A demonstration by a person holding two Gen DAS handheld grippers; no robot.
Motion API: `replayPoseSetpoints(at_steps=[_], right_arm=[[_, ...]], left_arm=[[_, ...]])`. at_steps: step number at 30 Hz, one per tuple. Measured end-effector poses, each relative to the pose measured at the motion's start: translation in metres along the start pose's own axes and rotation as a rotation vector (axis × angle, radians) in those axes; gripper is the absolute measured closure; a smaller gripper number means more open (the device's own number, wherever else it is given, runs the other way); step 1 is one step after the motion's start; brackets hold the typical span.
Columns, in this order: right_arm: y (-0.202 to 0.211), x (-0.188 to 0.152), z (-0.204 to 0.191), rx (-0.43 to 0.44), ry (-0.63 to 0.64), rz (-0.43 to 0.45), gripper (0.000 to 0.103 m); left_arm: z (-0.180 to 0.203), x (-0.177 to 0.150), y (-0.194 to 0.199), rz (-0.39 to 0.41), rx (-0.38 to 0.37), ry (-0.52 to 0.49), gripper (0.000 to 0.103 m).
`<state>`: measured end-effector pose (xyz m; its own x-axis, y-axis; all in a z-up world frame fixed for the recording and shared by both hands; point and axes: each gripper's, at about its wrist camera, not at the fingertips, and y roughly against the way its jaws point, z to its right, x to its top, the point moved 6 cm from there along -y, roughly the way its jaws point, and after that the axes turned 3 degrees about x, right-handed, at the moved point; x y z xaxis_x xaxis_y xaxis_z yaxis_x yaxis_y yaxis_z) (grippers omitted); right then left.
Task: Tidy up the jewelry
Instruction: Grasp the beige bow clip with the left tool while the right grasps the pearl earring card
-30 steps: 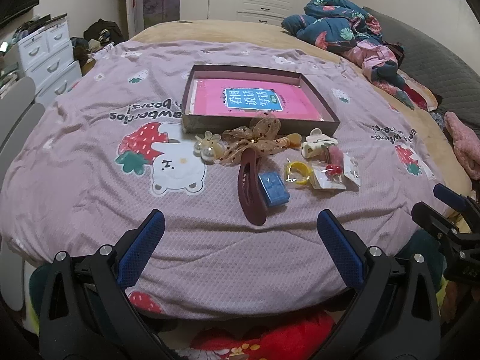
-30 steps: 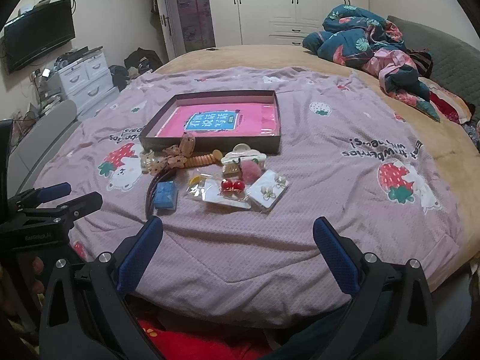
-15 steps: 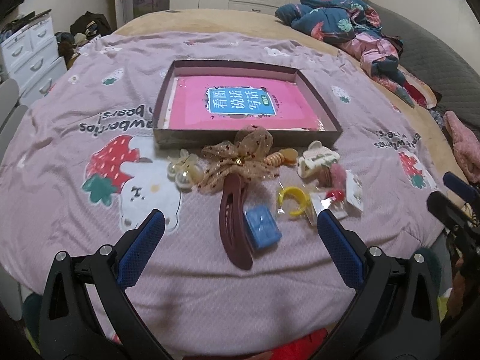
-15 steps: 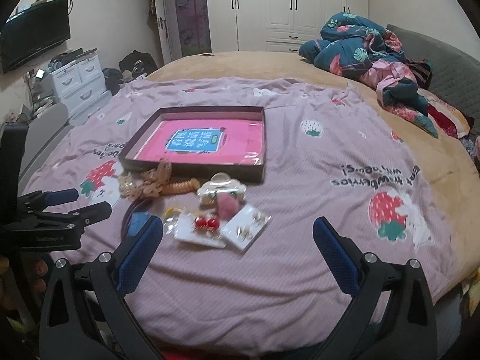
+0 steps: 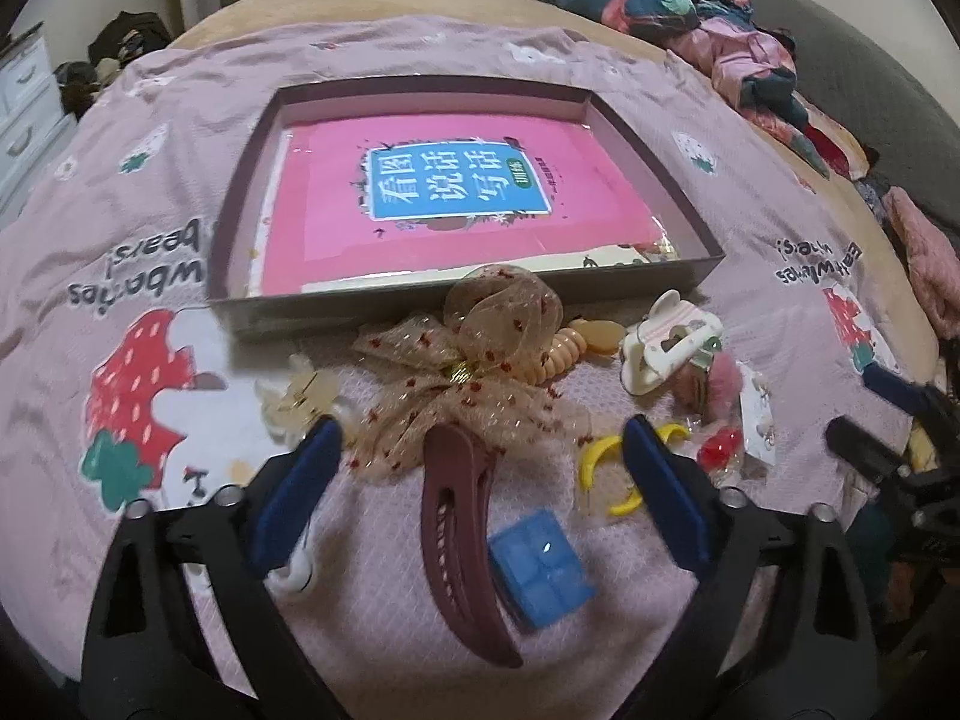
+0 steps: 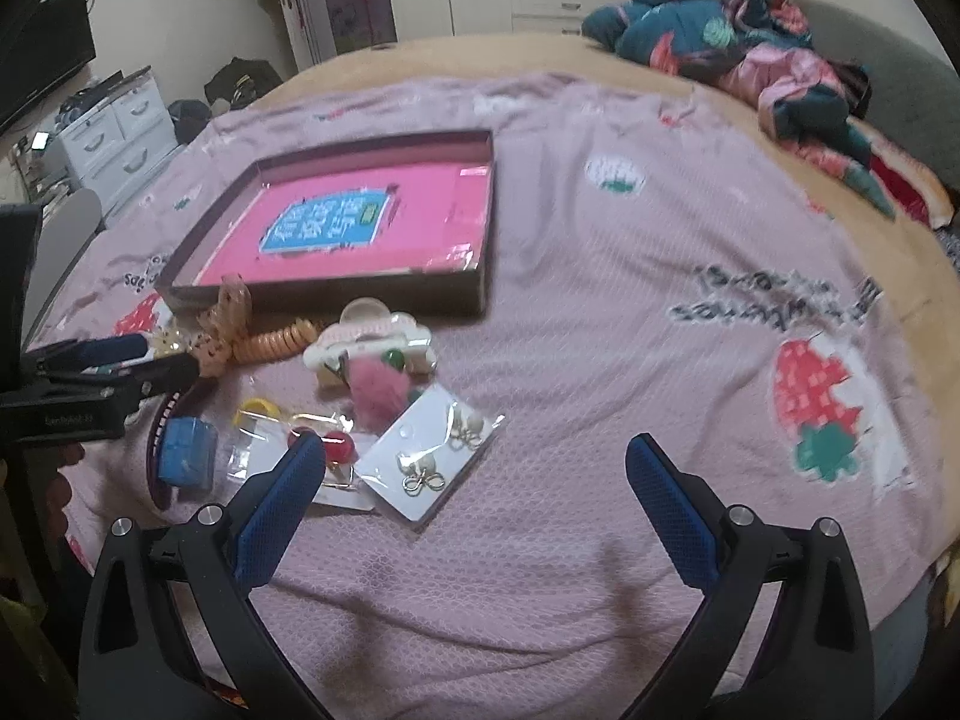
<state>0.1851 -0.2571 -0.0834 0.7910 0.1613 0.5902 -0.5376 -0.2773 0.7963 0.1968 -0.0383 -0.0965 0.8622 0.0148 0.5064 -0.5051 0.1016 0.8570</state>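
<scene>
The left tongs [image 5: 480, 468] stand spread wide over the pile of hair things, their jaws having just drawn in a little, with nothing pinched; the dark red hair clip [image 5: 462, 534] and the gauzy dotted bow [image 5: 474, 372] lie in the gap between the blue pads [image 5: 297, 483]. In this left wrist view a blue box [image 5: 540, 567] lies just beside the clip's right edge, and a yellow ring [image 5: 606, 468] sits close by the right pad. A pale clip [image 5: 300, 402] lies near the left pad. Beyond the bow are a coiled hair tie [image 5: 564, 354], a white claw clip [image 5: 660, 348] and a pink pompom [image 5: 720, 378]. Behind them all stands a shallow tray [image 5: 234, 222] holding a pink book [image 5: 444, 204], on the lilac strawberry blanket [image 5: 120, 276]. The right tongs [image 5: 888, 426] show at the right edge.

In the right wrist view the right tongs [image 6: 474, 486] are likewise spread and grip nothing. Their left pad [image 6: 276, 510] hangs in front of a bagged card with red bead earrings [image 6: 336, 447]; a white card of pearl earrings [image 6: 432, 456] lies just inside that pad, and bare blanket [image 6: 600, 360] fills the rest of the gap. Further off lie the pompom [image 6: 375, 390], claw clip [image 6: 366, 336] and hair tie [image 6: 276, 342], with the tray [image 6: 480, 264] behind. The left tongs [image 6: 108, 360] reach in from the left over the blue box [image 6: 186, 450]. A heap of bedding [image 6: 732, 54] lies at the far side.
</scene>
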Motion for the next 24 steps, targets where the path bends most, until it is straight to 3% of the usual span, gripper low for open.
replayPoseSetpoints(at_steps=[14,19,21,24], right_arm=[[-0.044,-0.01,-0.004,0.049,-0.147,-0.1,0.005],[-0.051,-0.008,-0.003,0.065,-0.182,-0.11,0.025],[-0.054,-0.01,-0.001,0.049,-0.177,-0.131,0.044],[-0.057,-0.016,0.003,0.044,-0.162,-0.143,0.053]], left_arm=[[0.0,0.014,-0.043,-0.068,0.008,-0.016,0.053],[-0.008,0.015,-0.046,-0.065,-0.015,-0.004,0.068],[-0.01,0.016,-0.045,-0.058,-0.031,-0.005,0.073],[-0.013,0.017,-0.04,-0.041,-0.043,-0.003,0.088]])
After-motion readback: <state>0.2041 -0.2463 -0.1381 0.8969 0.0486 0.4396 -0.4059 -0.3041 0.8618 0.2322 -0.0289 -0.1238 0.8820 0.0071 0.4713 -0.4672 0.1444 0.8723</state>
